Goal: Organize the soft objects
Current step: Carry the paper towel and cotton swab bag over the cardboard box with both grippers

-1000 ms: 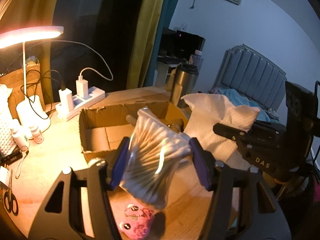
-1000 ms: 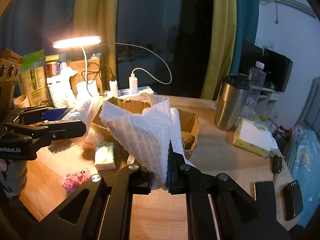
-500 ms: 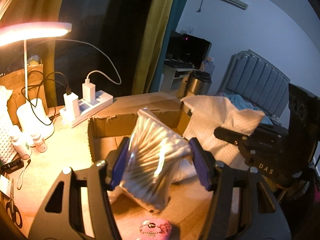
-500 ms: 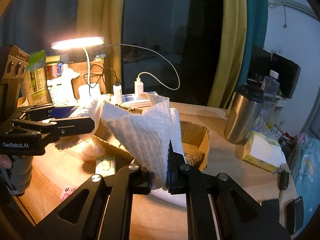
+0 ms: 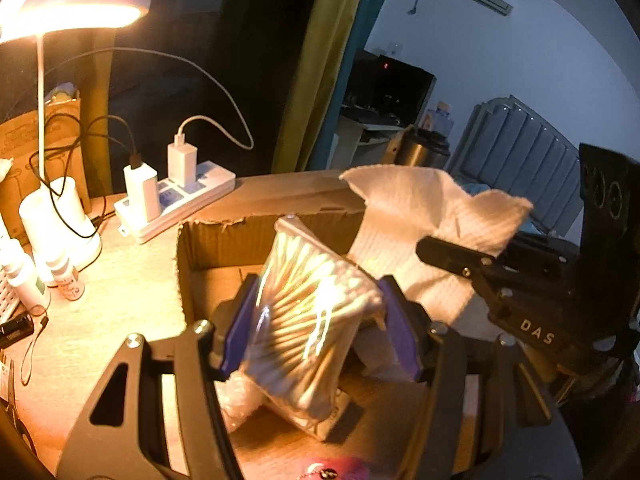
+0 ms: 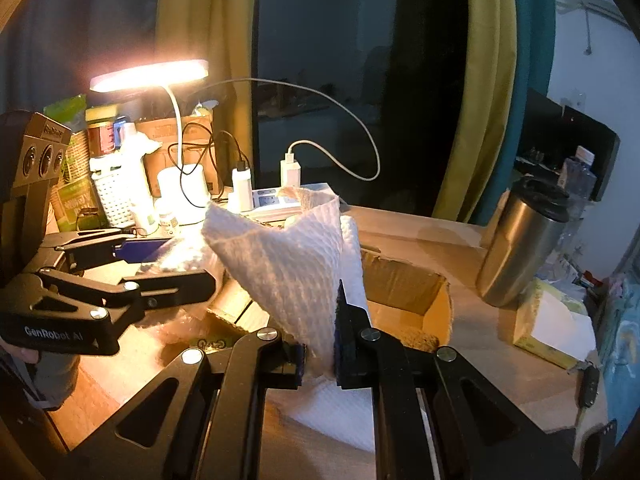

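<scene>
from the left wrist view, our left gripper (image 5: 318,322) is clamped on the bag of cotton swabs (image 5: 308,320), held up at the near edge of the cardboard box (image 5: 224,236) on the desk (image 5: 120,304), so we judge it not yet dropped in. from the right wrist view, our right gripper (image 6: 320,354) pinches the white cloth (image 6: 288,264) upright over the box's near edge; both items seem moments from going in, while a pink item (image 5: 336,472) by the desk's near edge is left to sort.
</scene>
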### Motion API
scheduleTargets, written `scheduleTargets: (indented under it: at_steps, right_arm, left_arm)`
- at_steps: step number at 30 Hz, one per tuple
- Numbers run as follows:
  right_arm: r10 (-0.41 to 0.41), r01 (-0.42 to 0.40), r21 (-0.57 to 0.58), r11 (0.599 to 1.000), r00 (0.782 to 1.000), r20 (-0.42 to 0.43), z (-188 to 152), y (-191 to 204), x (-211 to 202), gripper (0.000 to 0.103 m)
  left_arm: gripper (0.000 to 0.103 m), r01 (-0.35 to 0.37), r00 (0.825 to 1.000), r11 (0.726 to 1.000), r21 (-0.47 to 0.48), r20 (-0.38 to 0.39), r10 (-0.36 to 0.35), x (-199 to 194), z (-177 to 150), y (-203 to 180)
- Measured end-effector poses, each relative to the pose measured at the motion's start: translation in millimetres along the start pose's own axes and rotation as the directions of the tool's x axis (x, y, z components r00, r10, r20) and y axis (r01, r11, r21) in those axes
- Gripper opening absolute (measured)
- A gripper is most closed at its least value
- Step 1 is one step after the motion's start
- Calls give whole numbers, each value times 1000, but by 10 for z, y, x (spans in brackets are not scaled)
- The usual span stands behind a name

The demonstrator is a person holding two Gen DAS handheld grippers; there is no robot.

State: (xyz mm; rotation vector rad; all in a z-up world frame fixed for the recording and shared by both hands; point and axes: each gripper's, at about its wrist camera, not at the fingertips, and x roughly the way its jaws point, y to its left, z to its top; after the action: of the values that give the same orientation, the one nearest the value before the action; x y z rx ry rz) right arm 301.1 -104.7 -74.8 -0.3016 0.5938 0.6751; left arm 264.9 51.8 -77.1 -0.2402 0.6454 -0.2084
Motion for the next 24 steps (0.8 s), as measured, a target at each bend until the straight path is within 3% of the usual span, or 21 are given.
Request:
scheduleTargets:
  at_steps: [10,17,21,24]
  right_arm:
    - [36,-36,5,999,999,-20,51,6,291,11]
    - [57,-57,7,998,998,-30,117,54,483,11]
    - [69,-69,7,998,997,-44,136,101,606,11]
    - [76,-75,10,997,995,-59,135,122,700,11]
  left_arm:
    - [61,-102,995,995,8,-12,102,262,-16,186]
    - [65,-81,996,996,-32,-32,80,355,-10,307]
    - [74,-74,996,996,-42,-45,73,412,-16,345]
    - [75,-56,998,997,-61,-42,54,410,-13,391]
